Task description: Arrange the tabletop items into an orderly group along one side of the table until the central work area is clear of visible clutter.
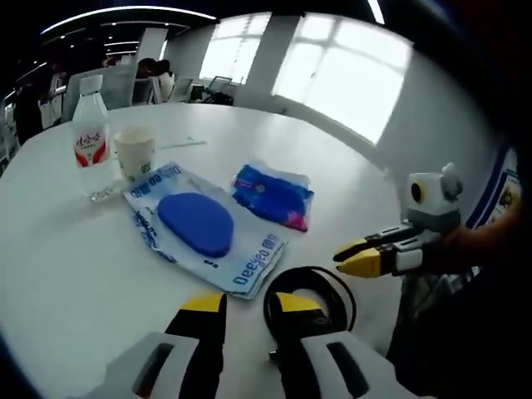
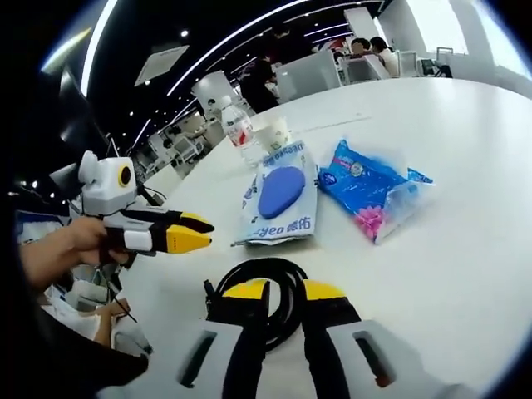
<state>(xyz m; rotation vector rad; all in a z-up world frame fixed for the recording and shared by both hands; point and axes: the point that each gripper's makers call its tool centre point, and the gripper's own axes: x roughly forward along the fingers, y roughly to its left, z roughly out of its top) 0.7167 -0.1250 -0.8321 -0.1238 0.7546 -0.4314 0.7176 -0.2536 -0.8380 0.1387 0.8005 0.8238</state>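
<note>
White and smooth, the round desk (image 1: 75, 249) carries a crinkled white printed bag (image 1: 208, 237) with a matte blue oval pad (image 1: 197, 223) lying on it, at frame centre. Just right of it lies a glossy blue plastic packet (image 1: 273, 195). A clear water bottle (image 1: 91, 141) and paper cup (image 1: 135, 152) stand at upper left. A coiled black cable (image 1: 320, 287) sits by the left gripper (image 1: 249, 312), jaws spread. The right gripper view shows the packet's pink end, possibly its contents. The right gripper (image 2: 278, 295) hangs over the cable, jaws parted.
</note>
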